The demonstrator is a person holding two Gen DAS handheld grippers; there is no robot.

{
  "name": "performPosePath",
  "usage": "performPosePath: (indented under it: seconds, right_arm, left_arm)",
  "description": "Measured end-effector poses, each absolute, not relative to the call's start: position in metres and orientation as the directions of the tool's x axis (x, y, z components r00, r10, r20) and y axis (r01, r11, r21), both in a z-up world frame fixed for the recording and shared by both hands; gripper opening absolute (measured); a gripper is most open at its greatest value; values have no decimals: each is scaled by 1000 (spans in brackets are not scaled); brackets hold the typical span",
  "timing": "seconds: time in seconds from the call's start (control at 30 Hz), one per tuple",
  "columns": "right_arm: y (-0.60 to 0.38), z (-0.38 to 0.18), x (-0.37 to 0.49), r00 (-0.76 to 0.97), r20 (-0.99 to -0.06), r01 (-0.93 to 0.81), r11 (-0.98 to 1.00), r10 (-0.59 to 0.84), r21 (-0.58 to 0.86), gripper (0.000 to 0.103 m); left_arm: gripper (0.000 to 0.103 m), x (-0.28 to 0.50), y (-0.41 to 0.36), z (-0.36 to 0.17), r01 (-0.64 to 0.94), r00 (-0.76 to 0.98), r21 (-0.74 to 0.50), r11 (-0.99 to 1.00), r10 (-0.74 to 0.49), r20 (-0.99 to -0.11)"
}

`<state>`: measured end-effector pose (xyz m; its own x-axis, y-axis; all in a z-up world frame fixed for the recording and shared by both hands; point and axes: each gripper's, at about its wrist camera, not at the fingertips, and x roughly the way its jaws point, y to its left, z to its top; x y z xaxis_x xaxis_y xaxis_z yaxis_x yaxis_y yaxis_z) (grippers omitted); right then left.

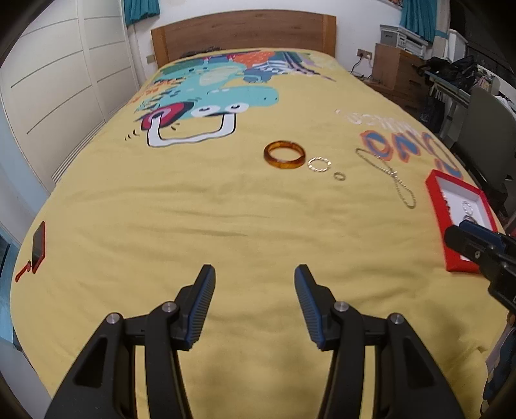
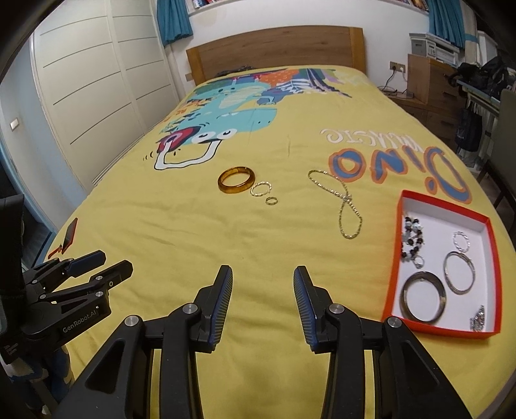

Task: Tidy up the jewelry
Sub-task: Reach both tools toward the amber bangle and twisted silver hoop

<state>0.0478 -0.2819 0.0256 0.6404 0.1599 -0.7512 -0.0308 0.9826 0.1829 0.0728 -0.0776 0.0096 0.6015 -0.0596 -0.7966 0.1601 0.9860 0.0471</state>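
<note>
Amber bangle [image 2: 236, 180], chain [image 2: 342, 206] lie outside red box [image 2: 451, 330].

Yellow dinosaur bedspread [image 2: 258, 245], wooden headboard [image 2: 274, 48] — white wardrobe [image 2: 90, 80] left, teal curtains [image 2: 174, 19].

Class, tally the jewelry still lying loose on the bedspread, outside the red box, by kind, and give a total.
Amber bangle: 1
Twisted gold ring: 1
Small gold ring: 1
Gold chain: 1
Total: 4
</note>
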Motion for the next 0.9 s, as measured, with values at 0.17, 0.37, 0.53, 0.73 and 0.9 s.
performPosePath:
  seconds: [0.17, 0.37, 0.53, 0.73, 0.9]
  right_arm:
    - [-278, 12, 73, 621, -764, -40, 981, 174, 191, 39]
    - [-277, -7, 108, 601, -777, -48, 979, 188, 200, 39]
    - [-277, -24, 136, 586, -787, -54, 978, 193, 199, 39]
    - [-279, -39, 167, 574, -794, -60, 978, 199, 202, 39]
    - [-279, -49, 188, 565, -798, -74, 976, 210, 204, 39]
  left_arm:
    - [49, 97, -73, -7, 150, 579, 44, 988, -52, -814]
    - [49, 138, -72, -22, 142, 560, 27, 989, -57, -826]
    - [49, 176, -73, -31, 137, 550, 1, 991, -75, -832]
    - [49, 219, -76, -36, 131, 545, -33, 991, -100, -832]
    - [49, 257, -82, -38, 135, 539, -71, 988, -133, -832]
